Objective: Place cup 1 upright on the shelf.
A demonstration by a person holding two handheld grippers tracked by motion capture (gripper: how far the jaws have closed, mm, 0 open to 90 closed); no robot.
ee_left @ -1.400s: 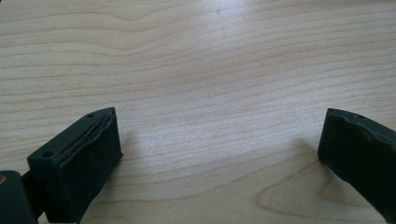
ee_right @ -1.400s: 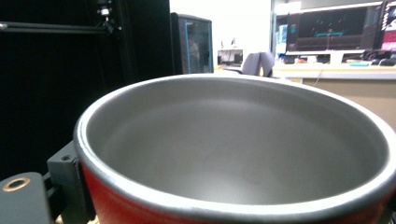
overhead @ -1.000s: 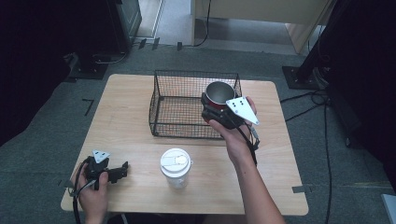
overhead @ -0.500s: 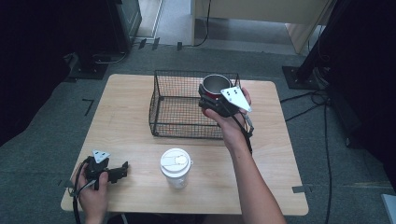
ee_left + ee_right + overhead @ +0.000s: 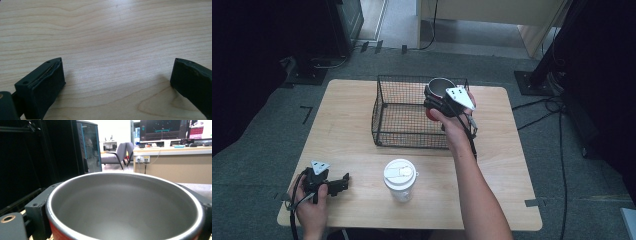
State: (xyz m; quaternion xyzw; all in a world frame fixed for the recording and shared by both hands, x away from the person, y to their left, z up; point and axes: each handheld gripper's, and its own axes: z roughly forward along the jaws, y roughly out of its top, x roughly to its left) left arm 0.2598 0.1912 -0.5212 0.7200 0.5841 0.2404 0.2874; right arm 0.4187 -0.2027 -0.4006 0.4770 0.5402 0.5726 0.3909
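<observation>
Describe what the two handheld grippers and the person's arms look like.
Both grippers are black, each topped with a grey three-cornered plate with small dark holes. The left gripper has two blocky black jaws with flat pads, and a dark cable trails from it off the table edge. The right gripper trails a cable along the forearm. Both forearms are bare, no sleeves showing.

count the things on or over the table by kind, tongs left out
cups: 2 - a red cup with a grey inside, held over the basket, and a lidded white cup standing on the table
baskets: 1 - a black wire basket
total: 3
</observation>
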